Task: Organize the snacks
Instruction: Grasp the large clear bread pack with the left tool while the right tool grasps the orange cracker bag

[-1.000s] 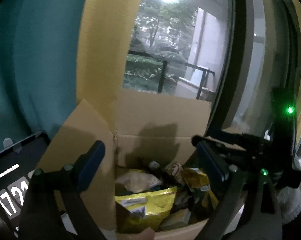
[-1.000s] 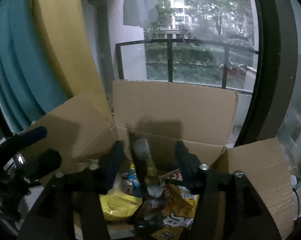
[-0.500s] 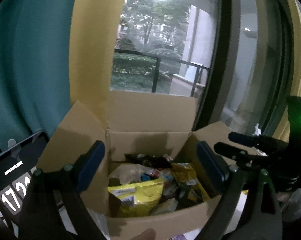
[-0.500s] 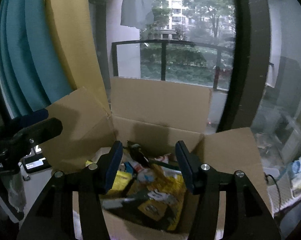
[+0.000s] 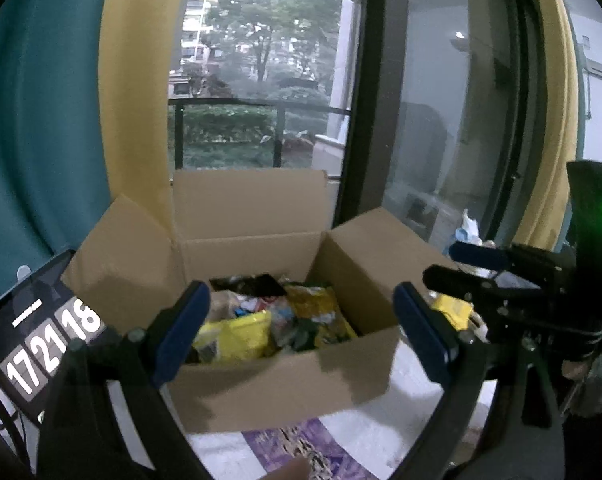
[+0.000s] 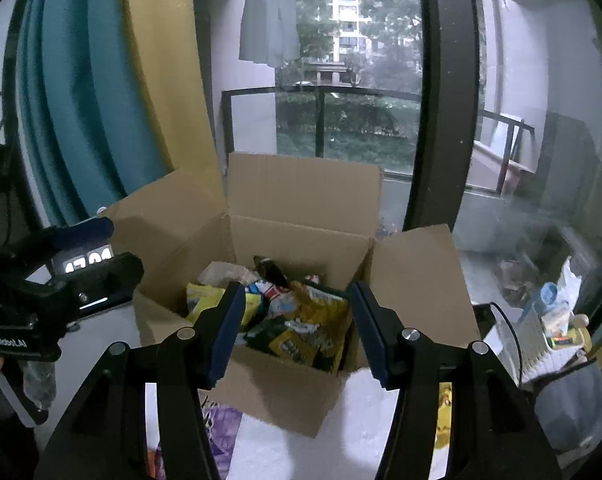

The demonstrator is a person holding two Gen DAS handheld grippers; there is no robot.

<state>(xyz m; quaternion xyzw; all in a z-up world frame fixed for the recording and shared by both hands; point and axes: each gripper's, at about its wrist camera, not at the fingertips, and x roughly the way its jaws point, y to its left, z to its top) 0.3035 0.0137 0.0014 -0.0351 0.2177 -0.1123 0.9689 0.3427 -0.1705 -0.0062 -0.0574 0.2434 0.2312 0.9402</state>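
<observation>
An open cardboard box (image 5: 285,384) (image 6: 289,384) stands on a white surface, its flaps up. It holds several snack bags: a yellow bag (image 5: 237,334) at the left and a green-and-yellow bag (image 6: 301,332) near the front. My left gripper (image 5: 301,334) is open and empty, hovering in front of the box. My right gripper (image 6: 297,328) is open and empty, also in front of and above the box. The right gripper shows at the right of the left wrist view (image 5: 501,280); the left gripper shows at the left of the right wrist view (image 6: 61,276).
A tablet showing a clock (image 5: 41,344) leans left of the box. A purple packet (image 5: 301,444) (image 6: 221,428) and a yellow packet (image 6: 445,408) lie on the surface before the box. A window with teal and yellow curtains is behind. Clutter (image 6: 557,320) sits at the right.
Both grippers have pulled back and up from the box, so the whole box and the surface before it now show. Both stay open and empty.
</observation>
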